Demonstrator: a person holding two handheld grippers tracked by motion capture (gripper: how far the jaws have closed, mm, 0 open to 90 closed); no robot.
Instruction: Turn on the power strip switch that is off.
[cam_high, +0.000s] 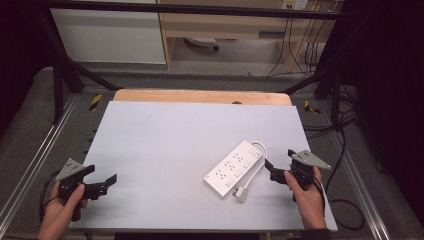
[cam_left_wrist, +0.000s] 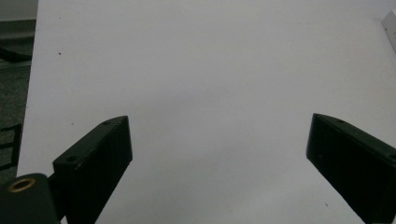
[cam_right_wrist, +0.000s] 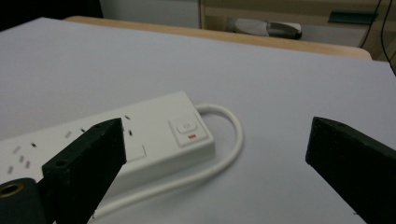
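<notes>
A white power strip (cam_high: 234, 168) lies diagonally on the white tabletop (cam_high: 165, 145), right of centre. Its white cable (cam_high: 261, 159) loops off the far end and runs back along its right side to a plug (cam_high: 241, 193) near the front. My right gripper (cam_high: 277, 159) is open just right of the strip, apart from it. In the right gripper view the strip (cam_right_wrist: 154, 135), its switch (cam_right_wrist: 187, 128) and the cable (cam_right_wrist: 236, 140) lie ahead of the open gripper (cam_right_wrist: 217, 144). My left gripper (cam_high: 105, 173) is open at the front left over bare table. A corner of the strip (cam_left_wrist: 390, 21) shows beyond that gripper (cam_left_wrist: 219, 140).
A wooden edge (cam_high: 200, 96) borders the table at the back. Black frame posts (cam_high: 57, 85) stand at both rear sides. Loose black cables (cam_high: 345, 150) trail on the floor to the right. A cabinet and shelf (cam_high: 220, 30) stand behind the table.
</notes>
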